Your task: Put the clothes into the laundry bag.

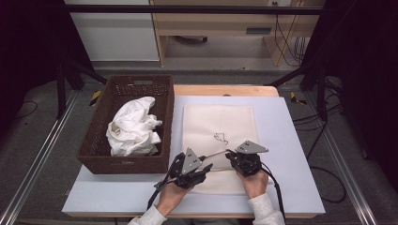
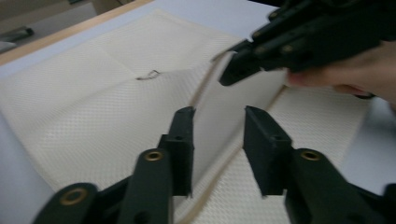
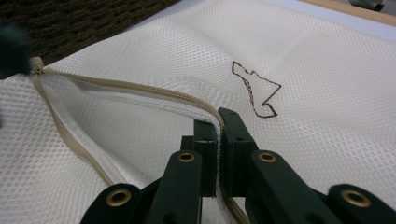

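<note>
Slippage looks the main risk: the zipper edge [image 3: 140, 88] of the mesh laundry bag [image 1: 219, 123], lying flat on the bench under both tongs, could slide from the clamped right tongs [image 3: 218, 122], since the left tongs [image 2: 219, 126] stand apart, gripping nothing.

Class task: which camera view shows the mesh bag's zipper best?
The right gripper view: the zipper curves open, its edge pinched by the right gripper. The left gripper view shows it blurred; the high view shows just a thin line.

Mesh bag's [image 1: 219, 140] near edge behind hands
</note>
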The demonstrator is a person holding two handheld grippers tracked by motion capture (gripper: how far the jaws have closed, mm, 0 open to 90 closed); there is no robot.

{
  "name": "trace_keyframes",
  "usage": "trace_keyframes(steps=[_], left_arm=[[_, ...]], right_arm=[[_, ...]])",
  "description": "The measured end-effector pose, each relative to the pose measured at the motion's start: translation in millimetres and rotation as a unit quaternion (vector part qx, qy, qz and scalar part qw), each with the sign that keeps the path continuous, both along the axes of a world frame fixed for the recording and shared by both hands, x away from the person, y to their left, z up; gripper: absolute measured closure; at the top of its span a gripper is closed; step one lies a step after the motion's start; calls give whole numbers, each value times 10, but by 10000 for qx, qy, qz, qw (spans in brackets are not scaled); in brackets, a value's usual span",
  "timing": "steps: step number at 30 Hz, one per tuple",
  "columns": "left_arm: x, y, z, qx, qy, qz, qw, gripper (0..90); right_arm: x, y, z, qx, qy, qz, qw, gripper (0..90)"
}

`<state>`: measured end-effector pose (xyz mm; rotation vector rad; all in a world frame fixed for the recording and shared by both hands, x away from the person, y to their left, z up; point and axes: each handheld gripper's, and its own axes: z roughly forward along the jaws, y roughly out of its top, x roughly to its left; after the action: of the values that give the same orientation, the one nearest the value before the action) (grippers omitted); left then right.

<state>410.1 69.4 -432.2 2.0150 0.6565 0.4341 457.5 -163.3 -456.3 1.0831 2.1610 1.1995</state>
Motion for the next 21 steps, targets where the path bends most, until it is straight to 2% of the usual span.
trace_keyframes(steps=[1, 3, 5, 6, 9, 10, 12, 16, 21], left_arm=[[-34, 16, -34, 8, 60, -25, 10000, 716], [-86, 35, -130, 162, 122, -35, 9998, 752], [-104, 47, -227, 303, 218, -2, 9993, 764], [-101, 60, -286, 323, 349, -4, 9989, 776], [-94, 86, -384, 348, 459, 63, 9983, 806], [-93, 90, -403, 338, 475, 81, 9983, 811], [-84, 84, -456, 468, 510, 89, 9976, 823], [-70, 74, -548, 521, 624, 146, 9966, 844], [-67, 78, -545, 562, 642, 189, 9962, 864]], right_arm=[[-4, -1, 6, 40, -24, -22, 10000, 864], [0, -14, 22, 91, -55, -21, 9999, 863], [1, -24, 38, 182, -126, -25, 9998, 864], [2, -28, 44, 194, -155, -3, 9997, 864], [-10, -26, 77, 227, -264, 5, 9994, 864], [-12, -25, 91, 246, -291, 3, 9993, 864], [-15, -21, 117, 237, -371, 5, 9990, 864], [-25, -22, 214, 341, -559, -32, 9978, 864], [-29, -31, 315, 503, -683, -22, 9964, 863]])
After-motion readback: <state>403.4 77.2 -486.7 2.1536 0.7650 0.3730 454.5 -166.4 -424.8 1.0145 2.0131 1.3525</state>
